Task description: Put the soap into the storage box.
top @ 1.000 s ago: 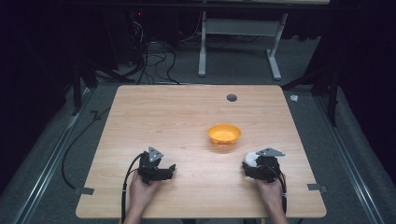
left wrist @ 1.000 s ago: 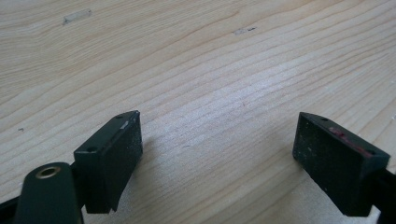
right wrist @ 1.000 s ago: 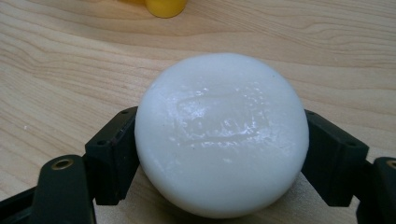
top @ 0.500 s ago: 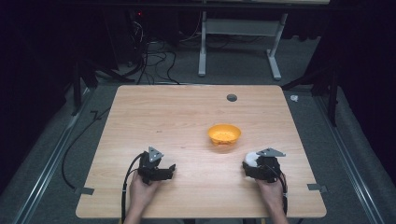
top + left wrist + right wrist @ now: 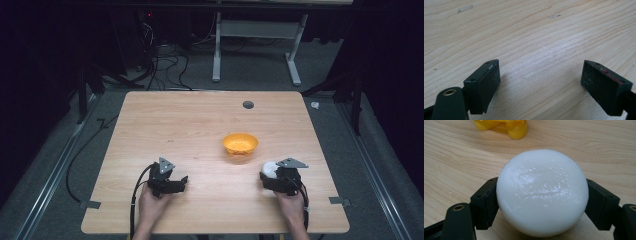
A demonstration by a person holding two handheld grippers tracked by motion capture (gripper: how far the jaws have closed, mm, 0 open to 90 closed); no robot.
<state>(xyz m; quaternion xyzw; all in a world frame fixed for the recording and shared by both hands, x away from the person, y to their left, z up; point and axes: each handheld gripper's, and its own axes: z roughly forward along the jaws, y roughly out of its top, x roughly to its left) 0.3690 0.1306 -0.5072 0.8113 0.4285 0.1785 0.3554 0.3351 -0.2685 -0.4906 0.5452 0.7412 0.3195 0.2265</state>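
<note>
A round white bar of soap [image 5: 542, 192] sits squeezed between the two black jaws of my right gripper [image 5: 541, 202], just above the wood; from above the soap [image 5: 269, 169] shows as a white lump at the front of the right gripper [image 5: 272, 176]. A short way beyond it stands a yellow perforated bowl [image 5: 240, 144], whose feet [image 5: 509, 127] show at the top of the right gripper view. My left gripper [image 5: 181, 183] rests low at the front left of the table, its jaws spread wide over bare wood [image 5: 539, 82] with nothing between them.
The light wooden table [image 5: 175, 125] has a dark round grommet hole [image 5: 248, 104] near its far edge. Bits of tape [image 5: 339, 201] mark the front corners. Cables and a white desk frame [image 5: 255, 45] lie on the grey floor beyond.
</note>
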